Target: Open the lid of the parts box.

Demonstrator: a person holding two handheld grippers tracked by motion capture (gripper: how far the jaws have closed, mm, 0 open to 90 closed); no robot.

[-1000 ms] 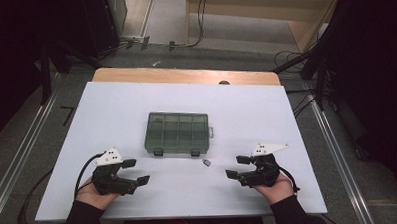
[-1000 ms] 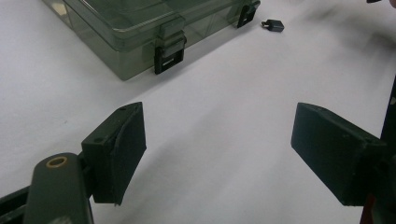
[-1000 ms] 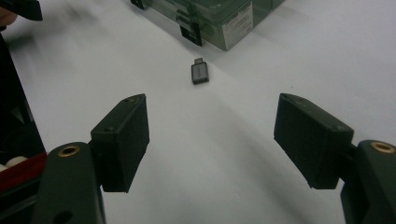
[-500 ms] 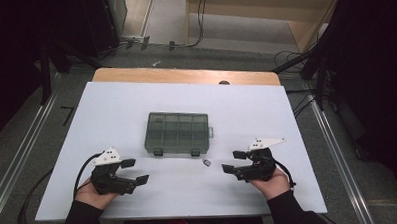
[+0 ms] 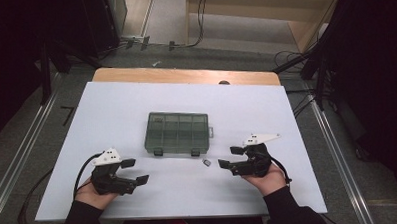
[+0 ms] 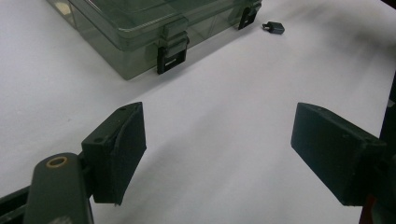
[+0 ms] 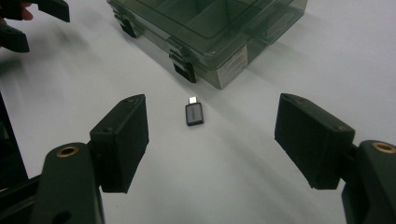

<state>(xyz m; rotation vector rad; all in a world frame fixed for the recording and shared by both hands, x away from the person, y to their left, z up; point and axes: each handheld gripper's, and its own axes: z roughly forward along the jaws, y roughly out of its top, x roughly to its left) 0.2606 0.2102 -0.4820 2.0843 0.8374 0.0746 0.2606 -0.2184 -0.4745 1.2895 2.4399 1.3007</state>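
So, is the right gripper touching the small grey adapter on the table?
Apart. In the right gripper view the adapter lies on the white table between the open jaws of the right gripper, with bare table on both sides of it.

The high view looks down from six o'clock; both gripper views, close and low, share the compartment box [image 5: 177, 133], perhaps latched.
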